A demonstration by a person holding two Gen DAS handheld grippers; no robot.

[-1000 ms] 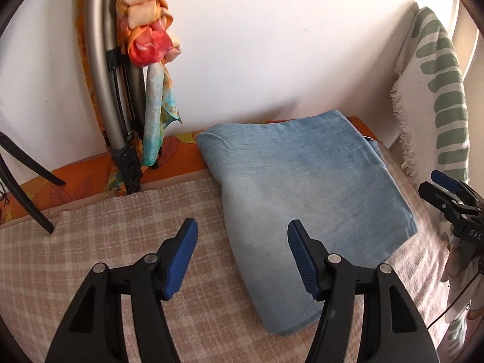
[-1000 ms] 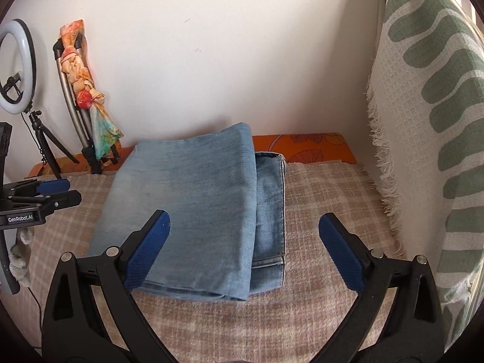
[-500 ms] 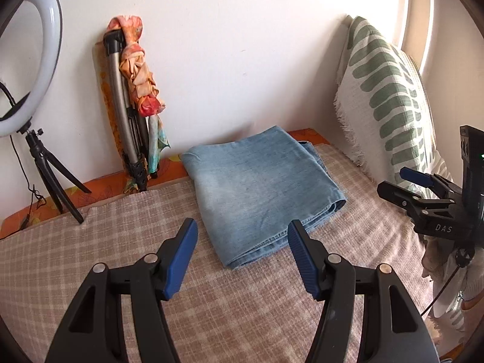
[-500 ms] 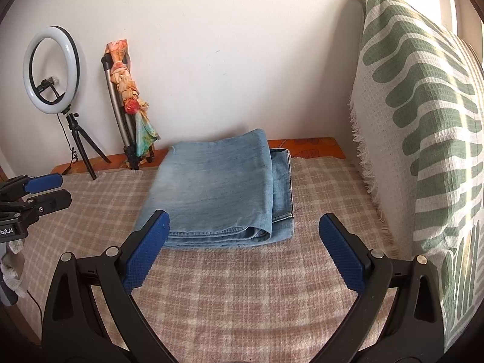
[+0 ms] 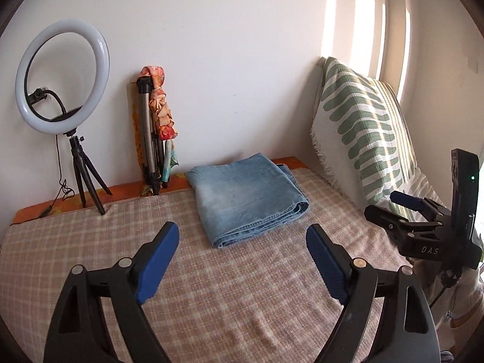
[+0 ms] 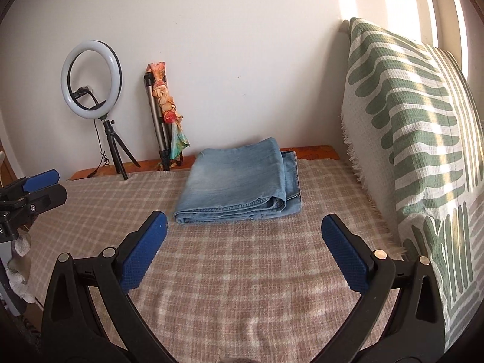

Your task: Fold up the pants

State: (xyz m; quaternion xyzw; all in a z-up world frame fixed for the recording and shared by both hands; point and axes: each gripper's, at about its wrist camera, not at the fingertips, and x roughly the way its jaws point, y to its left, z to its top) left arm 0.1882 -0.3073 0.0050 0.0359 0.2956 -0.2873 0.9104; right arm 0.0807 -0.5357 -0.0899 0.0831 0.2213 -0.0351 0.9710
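The checked blanket (image 5: 236, 287) fills the space under and ahead of both sets of jaws, with nothing lying between the jaws and the far wall but the folded cloth. A green-and-white patterned cushion (image 6: 417, 139) leans upright to the right of the right gripper (image 6: 243, 236), close by its right jaw. The pants (image 5: 245, 196), blue denim folded into a thick rectangle, lie flat on the blanket straight ahead of both grippers and well apart from the fingertips, near the back wall. Ahead and to the left of the left gripper (image 5: 242, 242) stands a ring light (image 5: 62, 78) on a small black tripod, and between it and the pants a folded tripod (image 5: 148, 139) leans on the wall with an orange scarf (image 5: 161, 112) wound round it.

The left jaws are opening, with nothing between them; the right jaws stand spread wide and empty.

Compared with a second ago, both grippers have drawn back and risen: the pants then filled the view right at the fingertips, and the ring light was out of the left view. The left jaws were narrower then.
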